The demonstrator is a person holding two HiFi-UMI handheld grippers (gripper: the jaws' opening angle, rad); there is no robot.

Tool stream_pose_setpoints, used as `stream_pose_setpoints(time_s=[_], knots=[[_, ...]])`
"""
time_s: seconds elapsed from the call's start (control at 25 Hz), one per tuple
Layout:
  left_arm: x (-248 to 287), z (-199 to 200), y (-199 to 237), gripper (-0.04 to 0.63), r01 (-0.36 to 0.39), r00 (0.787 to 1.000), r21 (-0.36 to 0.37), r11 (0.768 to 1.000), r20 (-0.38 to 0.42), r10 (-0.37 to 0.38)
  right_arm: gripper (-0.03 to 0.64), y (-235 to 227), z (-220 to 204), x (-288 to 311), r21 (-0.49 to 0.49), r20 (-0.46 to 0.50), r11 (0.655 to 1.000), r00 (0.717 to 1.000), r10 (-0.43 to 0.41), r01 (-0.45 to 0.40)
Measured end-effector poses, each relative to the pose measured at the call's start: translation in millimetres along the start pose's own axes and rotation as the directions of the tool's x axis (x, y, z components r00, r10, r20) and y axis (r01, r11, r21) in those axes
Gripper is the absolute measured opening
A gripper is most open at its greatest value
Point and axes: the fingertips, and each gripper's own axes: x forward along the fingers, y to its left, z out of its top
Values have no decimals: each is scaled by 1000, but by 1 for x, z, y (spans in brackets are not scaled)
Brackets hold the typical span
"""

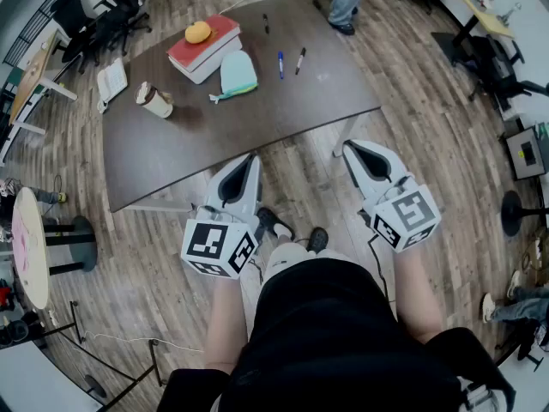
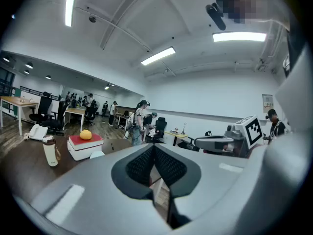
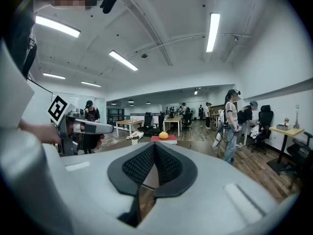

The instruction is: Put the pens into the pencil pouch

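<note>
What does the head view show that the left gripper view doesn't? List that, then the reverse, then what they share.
Only the head view: the blue pen and the person's shoes on the floor below. Only the left gripper view: the ceiling lights and the far white wall. Both: the books with the orange on top, the cup and the right gripper.

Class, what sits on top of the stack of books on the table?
A rounded orange-yellow object rests on the red top book. The cover beneath it, and the table under the stack, are hidden.
</note>
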Motion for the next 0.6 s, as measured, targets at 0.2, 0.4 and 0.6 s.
stream_pose_setpoints(time_s=[0.2, 0.4, 0.6], knots=[[3, 0, -4, -3, -5, 1000, -2, 1000, 4, 5, 4, -1, 1, -6, -8, -5, 1000, 1000, 8, -8], [6, -11, -10, -3, -4, 1000, -5, 1000, -13, 4, 5, -2, -2, -12, 6, 3, 1000, 1000, 3, -3], [7, -23, -17, -3, -6, 999, -6, 1000, -36, 6, 5, 1, -10, -18, 17, -1, 999, 1000, 26, -26]])
